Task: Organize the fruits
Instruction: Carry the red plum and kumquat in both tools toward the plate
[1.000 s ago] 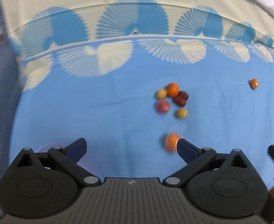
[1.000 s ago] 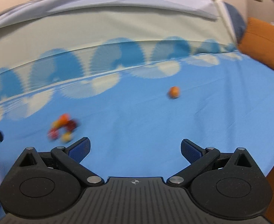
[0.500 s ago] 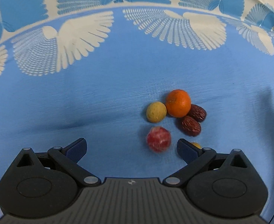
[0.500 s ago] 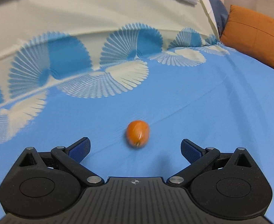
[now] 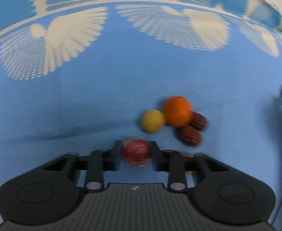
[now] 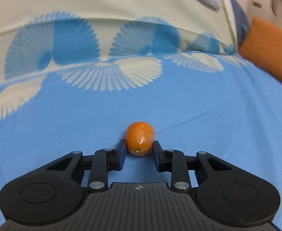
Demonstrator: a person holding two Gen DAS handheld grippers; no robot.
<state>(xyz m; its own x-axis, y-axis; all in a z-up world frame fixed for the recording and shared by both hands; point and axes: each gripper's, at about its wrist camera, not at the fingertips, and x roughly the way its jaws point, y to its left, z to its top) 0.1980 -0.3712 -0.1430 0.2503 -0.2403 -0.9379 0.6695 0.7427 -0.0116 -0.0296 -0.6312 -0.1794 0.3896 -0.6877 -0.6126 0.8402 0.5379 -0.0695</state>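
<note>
The left gripper (image 5: 135, 150) pinched a round red fruit (image 5: 136, 152) on the blue patterned bedsheet (image 5: 83, 104); a yellow ball-shaped fruit (image 5: 152, 120), round orange (image 5: 177, 110) and two brown dates (image 5: 189, 135) lay just ahead-right. The right gripper (image 6: 139, 150) clamped a small oval orange fruit (image 6: 140, 137) between its fingertips.

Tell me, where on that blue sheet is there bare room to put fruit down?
Left of the yellow fruit, toward the white fan print, the sheet lies bare. It is crowded by the orange and two dark red fruits.
</note>
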